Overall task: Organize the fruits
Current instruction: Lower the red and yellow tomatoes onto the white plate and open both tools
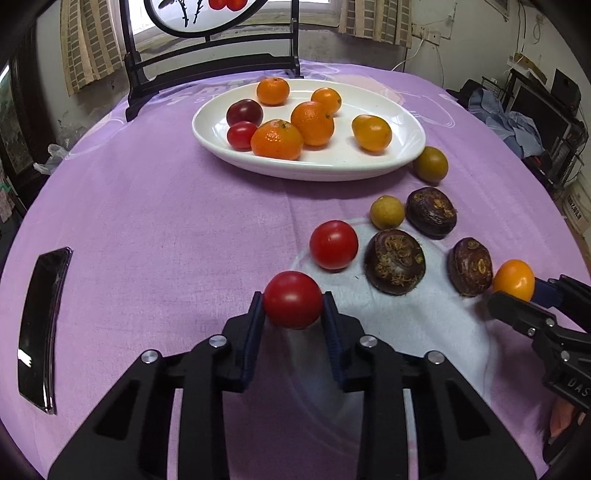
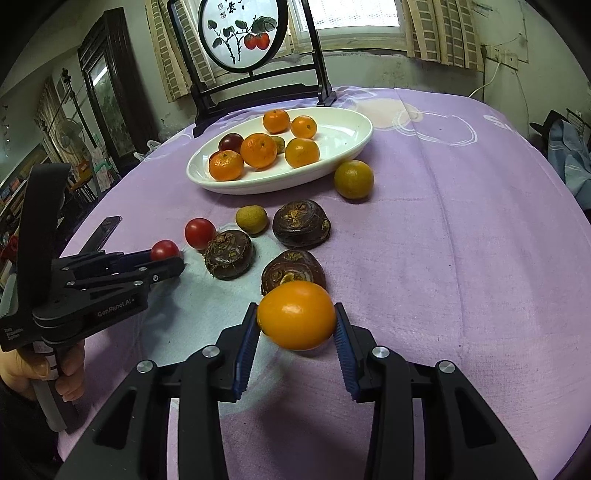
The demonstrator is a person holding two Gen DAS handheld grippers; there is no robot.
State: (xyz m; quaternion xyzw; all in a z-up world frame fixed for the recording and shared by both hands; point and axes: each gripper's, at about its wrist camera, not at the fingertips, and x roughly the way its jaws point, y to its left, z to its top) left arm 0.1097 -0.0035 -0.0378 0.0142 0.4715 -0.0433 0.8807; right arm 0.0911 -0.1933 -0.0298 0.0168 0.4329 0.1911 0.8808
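My left gripper (image 1: 293,301) is shut on a red cherry tomato (image 1: 293,300) above the purple cloth; it also shows in the right wrist view (image 2: 168,258). My right gripper (image 2: 297,317) is shut on an orange kumquat (image 2: 297,314), seen in the left wrist view (image 1: 514,279) too. A white oval plate (image 1: 369,166) holds several tangerines, two dark red tomatoes and a kumquat. Loose on the cloth lie another red tomato (image 1: 333,244), three dark water chestnuts (image 1: 394,261), a small yellow-green fruit (image 1: 387,212) and a greenish fruit (image 1: 430,164) by the plate's rim.
A black phone (image 1: 40,328) lies at the left of the table. A dark wooden stand with a round painted screen (image 2: 243,33) stands behind the plate. A pale patch in the cloth (image 1: 424,325) lies under the loose fruits.
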